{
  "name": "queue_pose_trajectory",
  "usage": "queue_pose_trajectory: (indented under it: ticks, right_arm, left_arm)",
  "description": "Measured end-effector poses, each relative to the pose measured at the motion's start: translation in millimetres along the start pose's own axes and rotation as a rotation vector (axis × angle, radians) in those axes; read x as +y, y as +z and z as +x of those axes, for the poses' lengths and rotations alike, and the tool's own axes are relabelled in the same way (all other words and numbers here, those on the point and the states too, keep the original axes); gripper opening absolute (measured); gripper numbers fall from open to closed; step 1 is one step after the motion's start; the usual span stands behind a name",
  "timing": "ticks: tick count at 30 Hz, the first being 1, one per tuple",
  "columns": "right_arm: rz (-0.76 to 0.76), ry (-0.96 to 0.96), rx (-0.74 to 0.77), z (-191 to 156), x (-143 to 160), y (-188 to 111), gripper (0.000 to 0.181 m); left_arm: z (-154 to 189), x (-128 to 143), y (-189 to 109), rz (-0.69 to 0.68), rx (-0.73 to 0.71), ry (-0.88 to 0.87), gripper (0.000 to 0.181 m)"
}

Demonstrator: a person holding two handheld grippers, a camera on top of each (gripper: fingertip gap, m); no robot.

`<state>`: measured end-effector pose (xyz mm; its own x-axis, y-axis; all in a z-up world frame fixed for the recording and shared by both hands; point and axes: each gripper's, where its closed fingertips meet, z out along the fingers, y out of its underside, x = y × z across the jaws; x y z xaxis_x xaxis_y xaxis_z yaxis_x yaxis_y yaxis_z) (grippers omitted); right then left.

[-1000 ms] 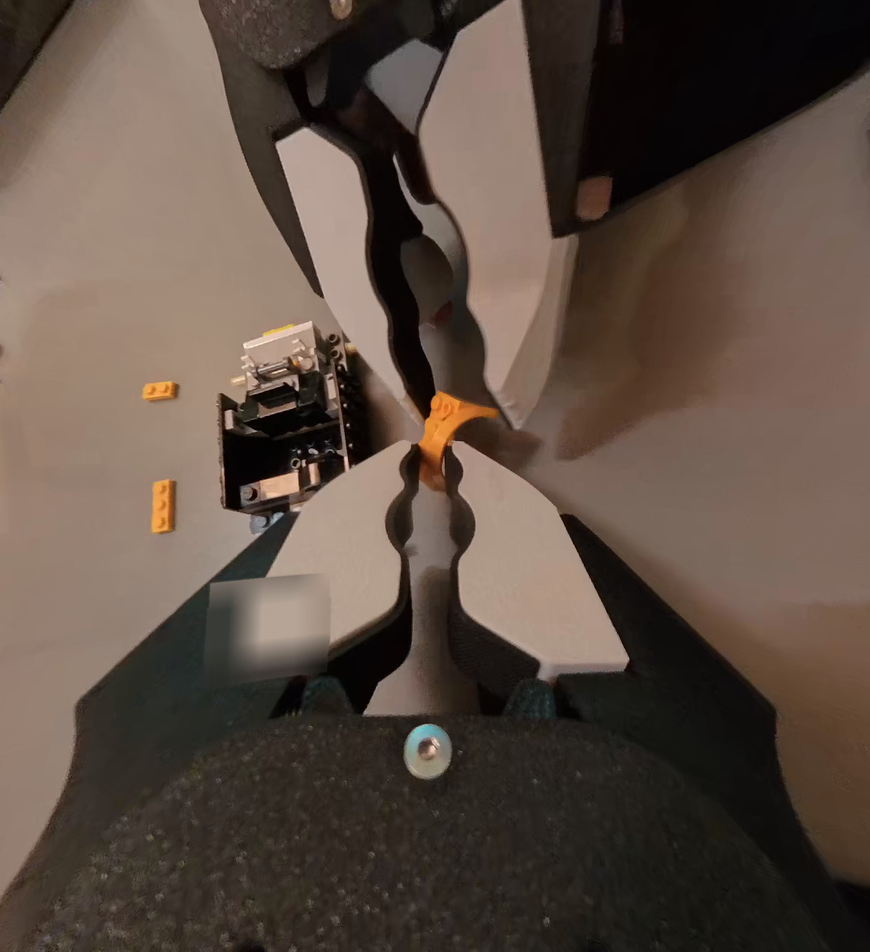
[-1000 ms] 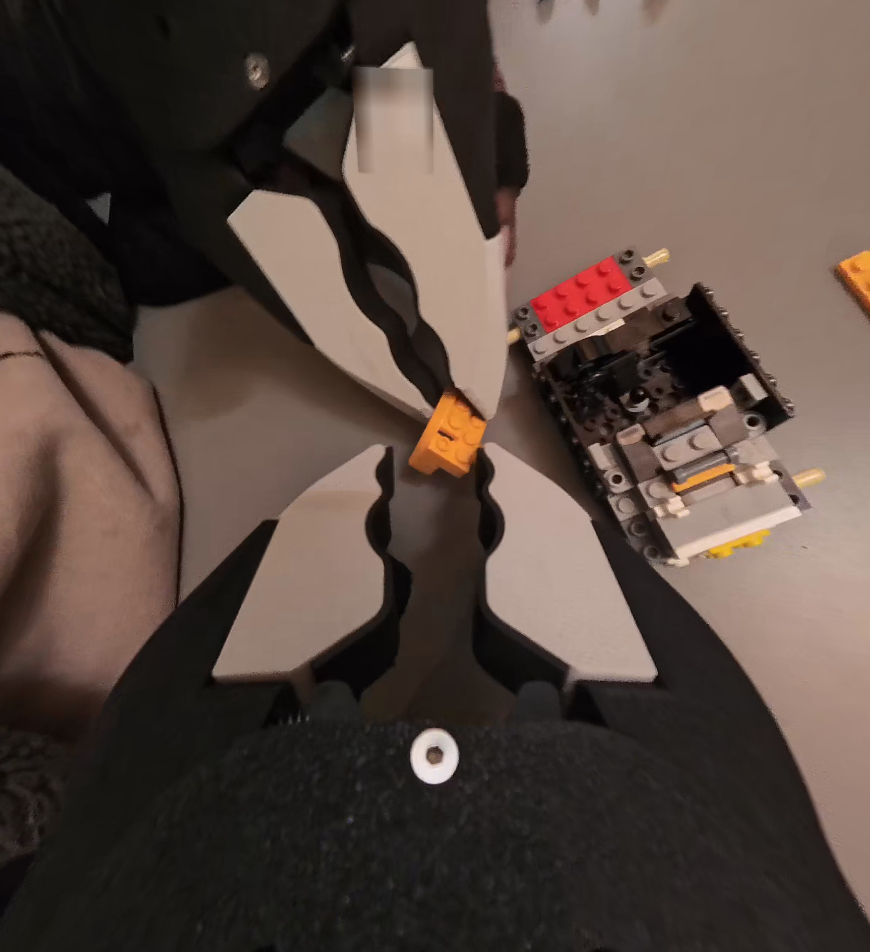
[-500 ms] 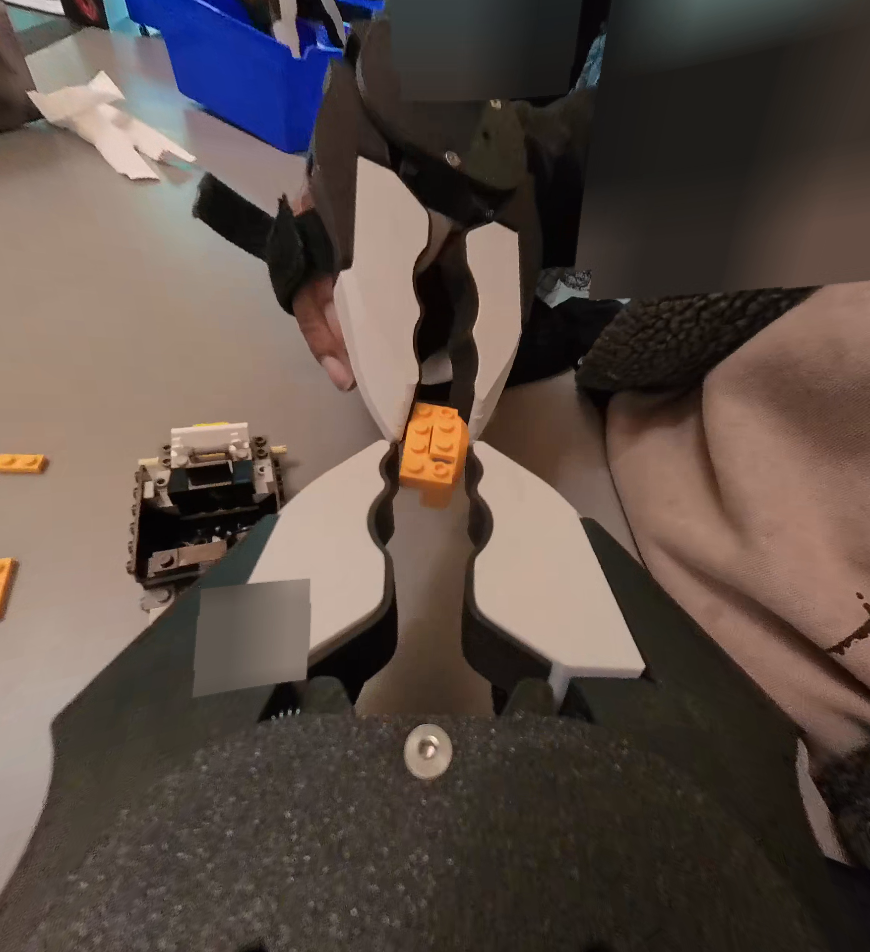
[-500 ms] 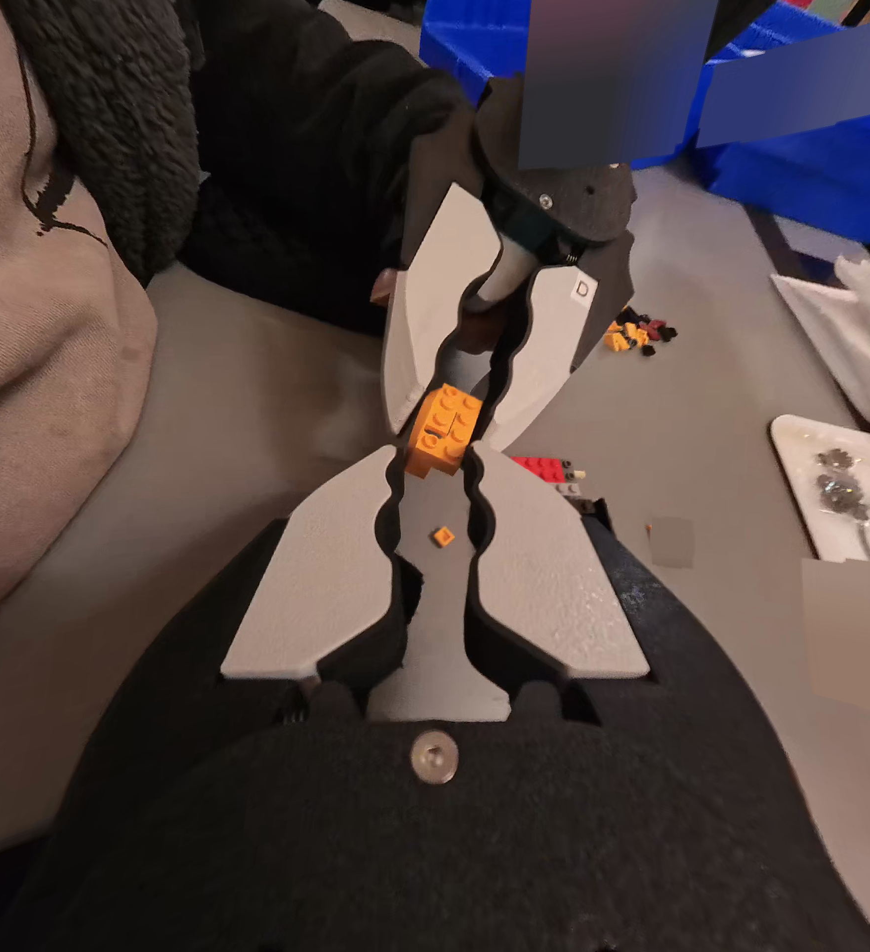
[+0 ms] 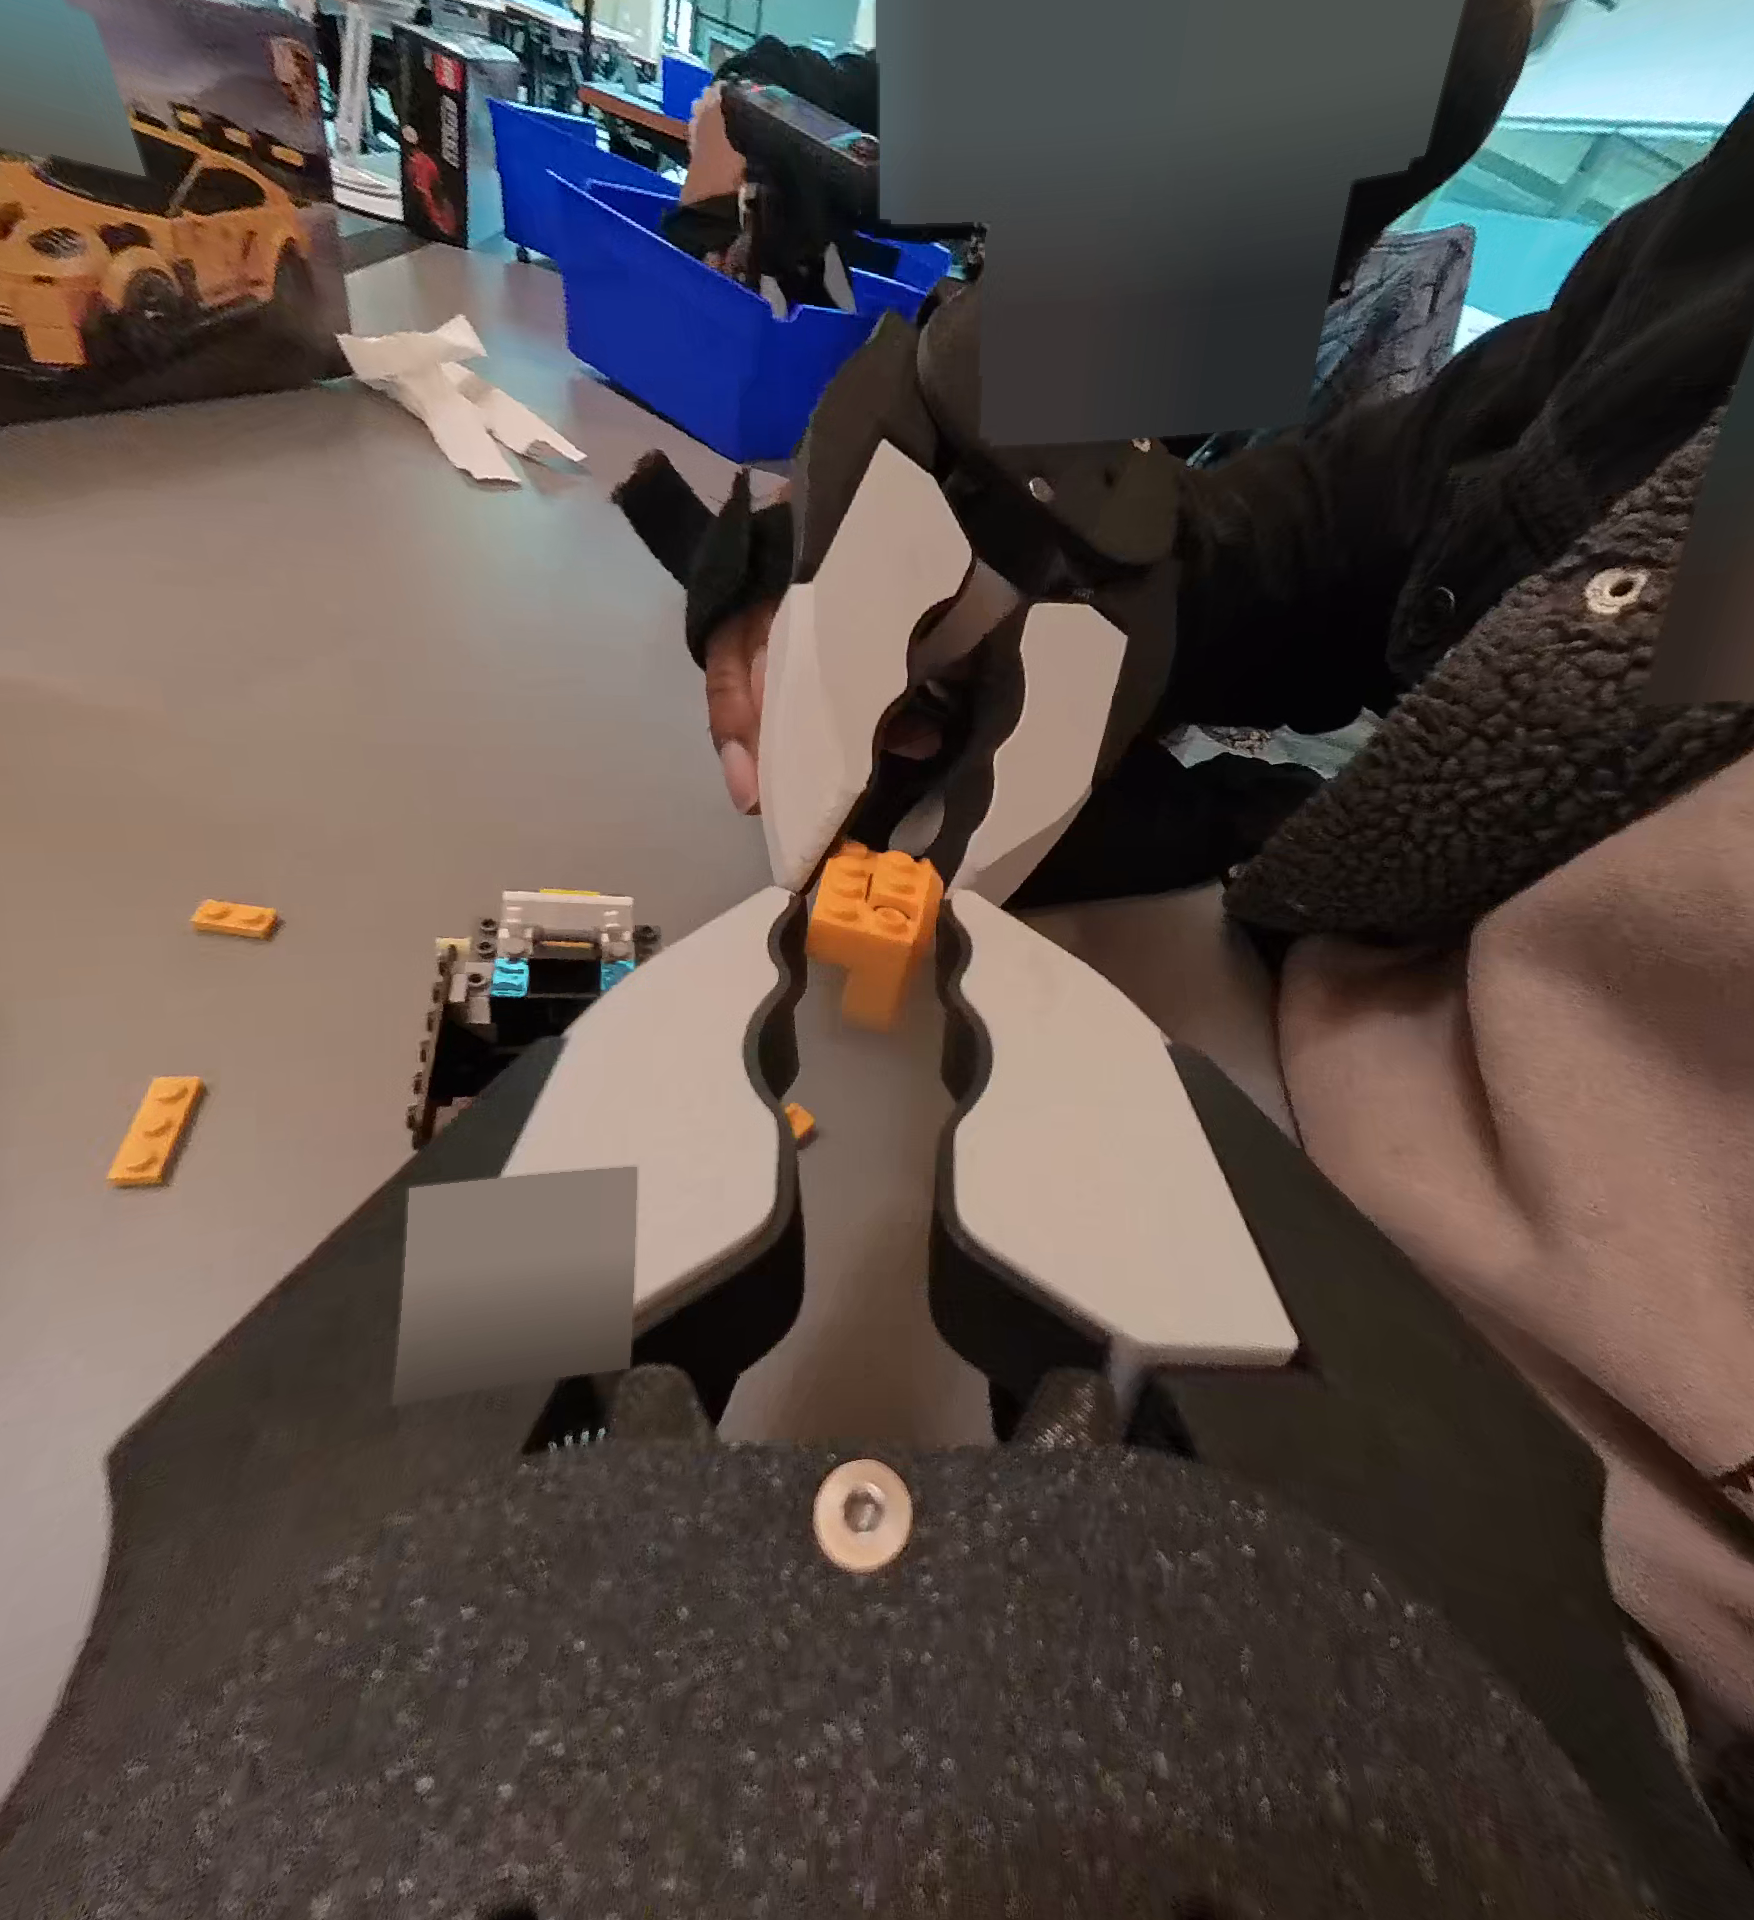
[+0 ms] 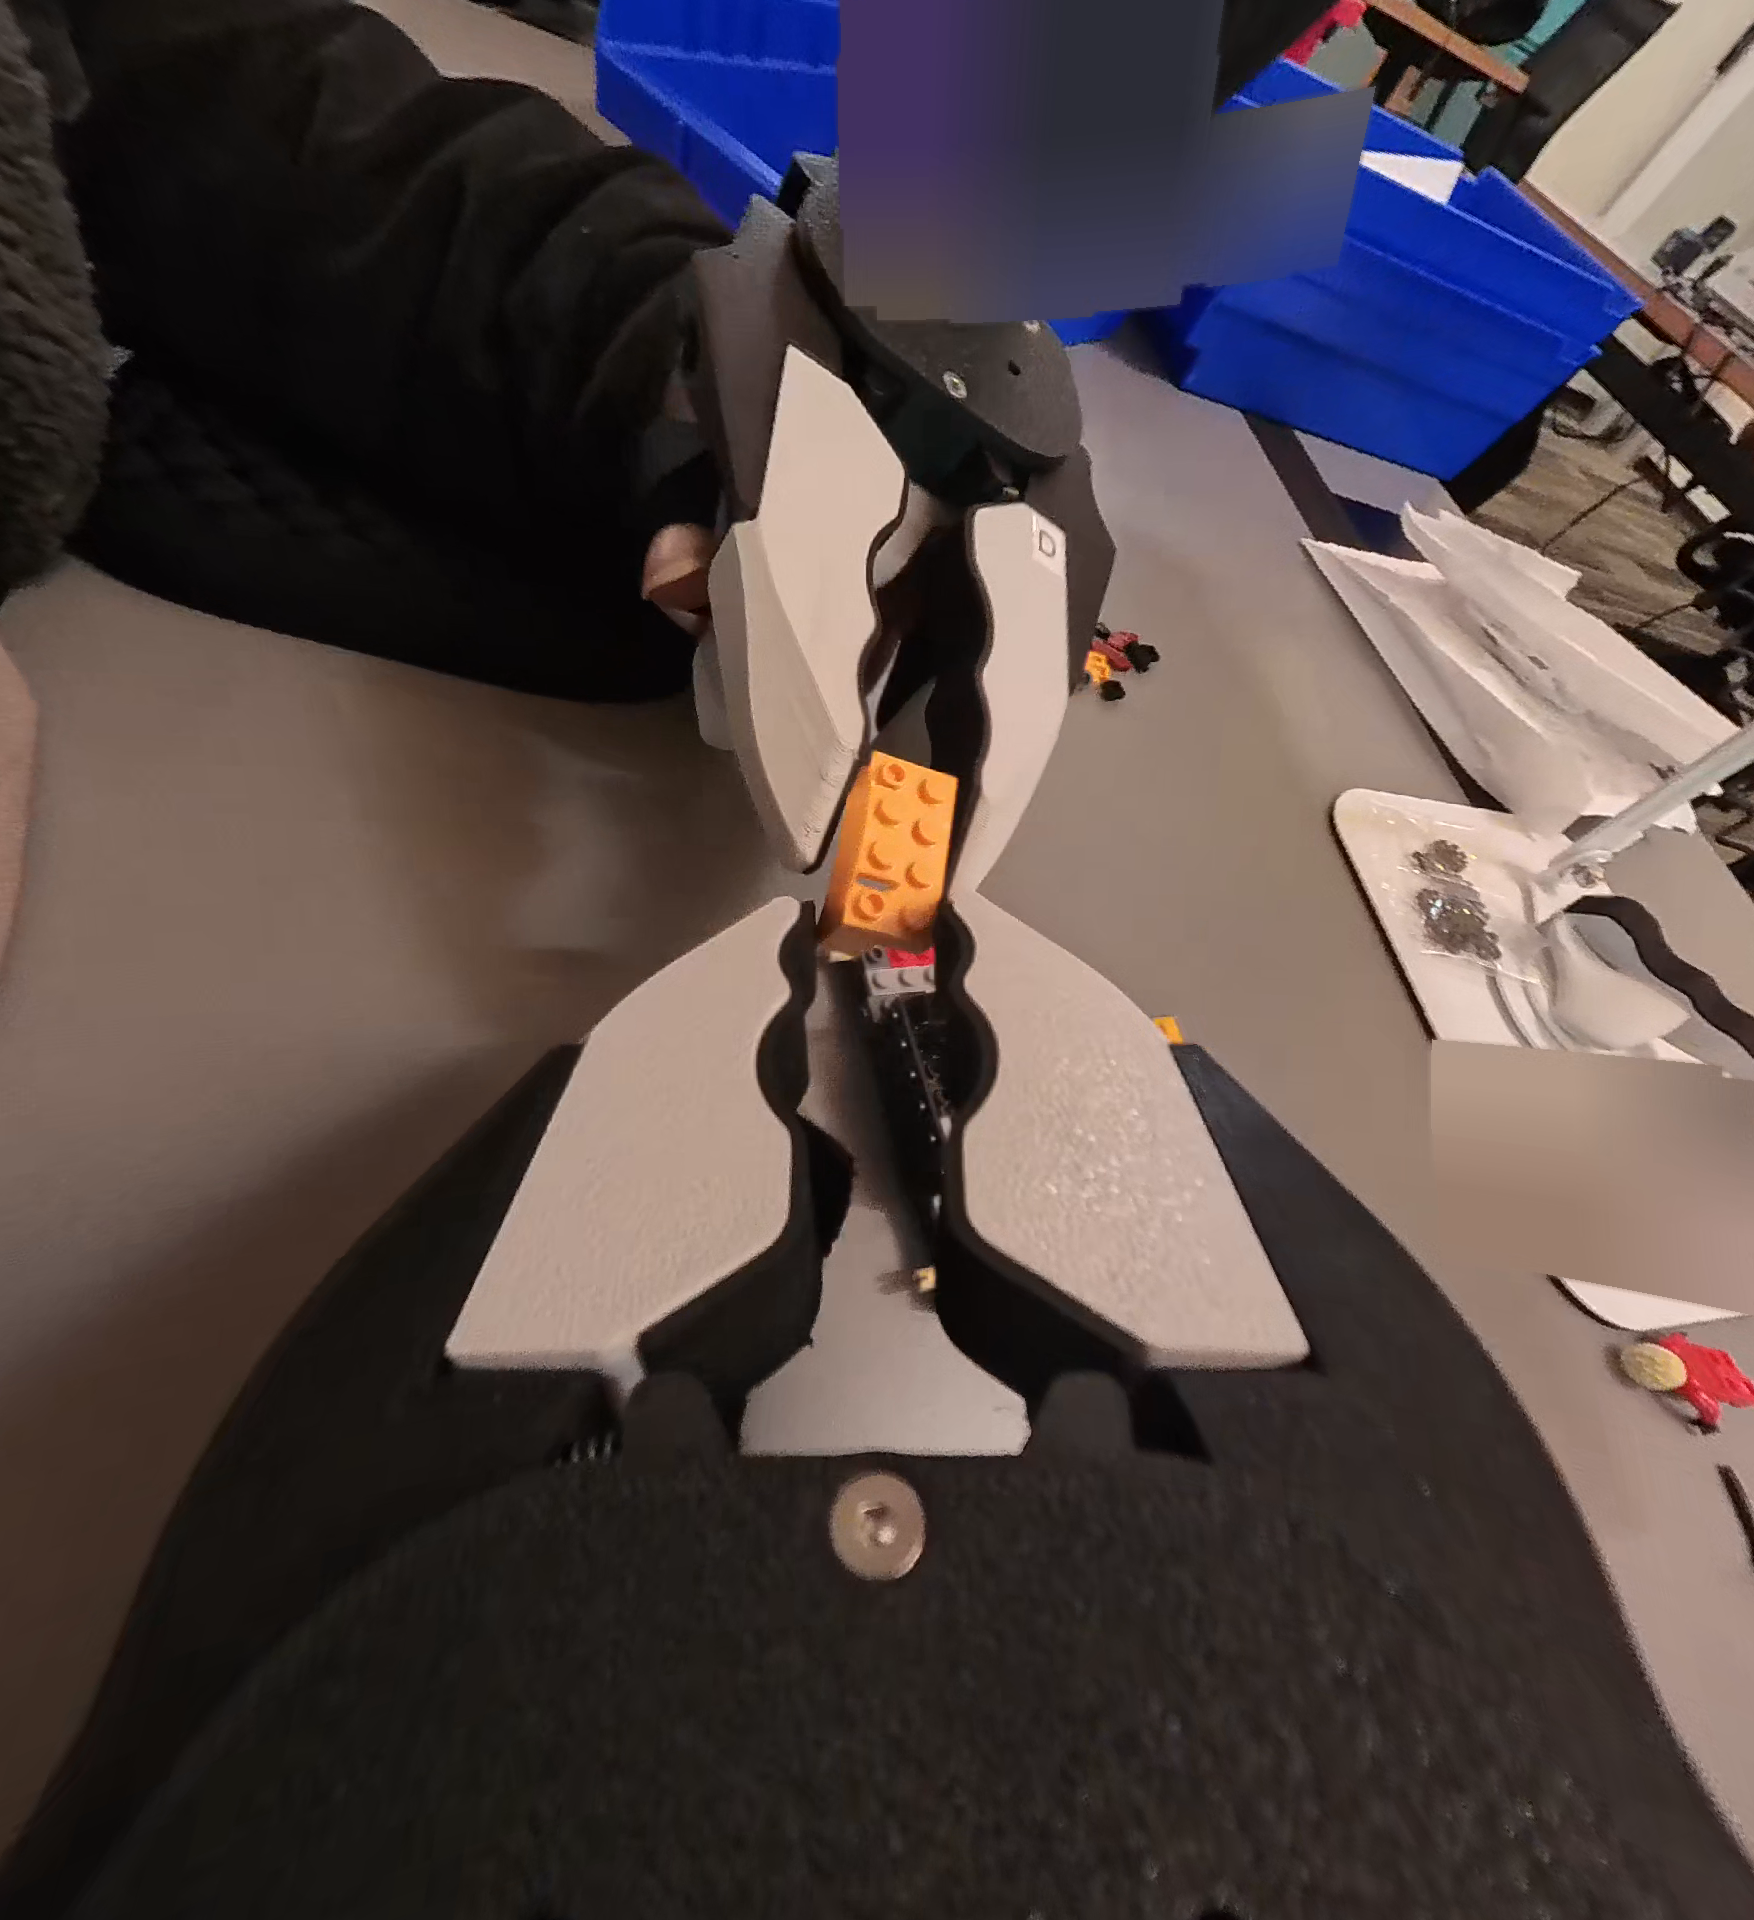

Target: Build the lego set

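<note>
1. While both tongs meet tip to tip above the bench [image 5: 229,644], the orange brick assembly [image 5: 873,925] hangs in the air between them, not resting on anything.
2. From the left wrist view, the left gripper [image 5: 873,914] holds the lower part of this assembly, its jaws narrow and pressed on the two sides.
3. From the right wrist view, the right gripper [image 6: 878,920] has its tips at the near end of the same piece [image 6: 894,852]; they seem to touch it, but I cannot tell whether they really clamp it.
4. I judge the piece to be light, stiff and smooth, so it can slip or twist under a skew pinch; the best hold is on the flat side walls, not on the studs.
5. Pressing could separate the small block under it, which is only joined by studs.
6. Below the tongs, the half-built car [image 5: 530,977] stands on the bench, mostly hidden behind the left gripper's finger.
7. Two orange plates [image 5: 156,1132] lie apart from it, toward the left side of the bench.
8. Farther, blue bins [image 5: 707,312] and a set box [image 5: 114,249] stand at the far edge.
9. How the bricks join underneath is hidden.
</note>
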<state>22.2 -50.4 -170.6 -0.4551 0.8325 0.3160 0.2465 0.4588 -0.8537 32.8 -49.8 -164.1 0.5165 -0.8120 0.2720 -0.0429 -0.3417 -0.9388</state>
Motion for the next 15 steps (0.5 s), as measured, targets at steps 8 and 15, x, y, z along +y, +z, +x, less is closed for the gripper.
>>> queue_pose_trajectory:
  ticks: [8, 15]
  right_arm:
    - [-0.005, 0.078, 0.005, 4.8, 1.8, 0.9, 0.022]
    - [0.016, 0.116, 0.008, 4.4, 2.4, 1.4, 0.020]
  left_arm:
    - [-4.8, -0.3, -1.4, -0.007, -0.048, 0.044, 0.022]
    - [-5.1, 1.5, -0.8, -0.025, -0.065, 0.080, 0.022]
